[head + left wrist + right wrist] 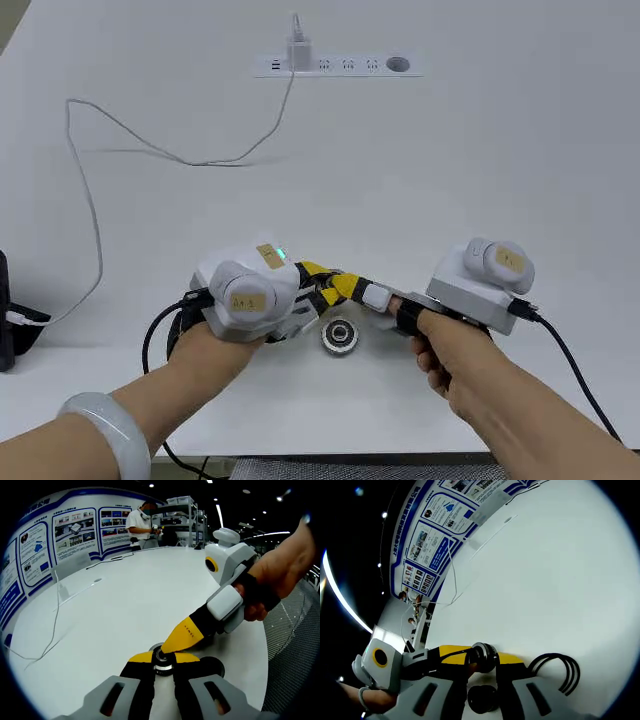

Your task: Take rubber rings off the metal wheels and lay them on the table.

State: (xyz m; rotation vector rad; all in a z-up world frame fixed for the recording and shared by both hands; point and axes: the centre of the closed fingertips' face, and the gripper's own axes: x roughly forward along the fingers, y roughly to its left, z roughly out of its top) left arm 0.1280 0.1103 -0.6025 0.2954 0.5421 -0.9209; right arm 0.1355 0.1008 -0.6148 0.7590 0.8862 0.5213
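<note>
My left gripper [163,656] is shut on a small metal wheel [162,661], held just above the white table. My right gripper [165,651] comes in from the right, its yellow tips closed on the black rubber ring at the wheel's rim. In the right gripper view the same wheel [485,657] sits between my yellow-tipped fingers [512,658]. In the head view the two grippers [322,280] [340,286] meet tip to tip. A second wheel [339,335] stands on the table just below them. Loose black rubber rings [555,669] lie on the table beside it.
A white power strip [335,66] lies at the far side, and its cable [90,200] runs down the left. A black object [5,315] sits at the left edge. The table's front edge [350,452] is close to my arms. A person [140,522] stands far behind.
</note>
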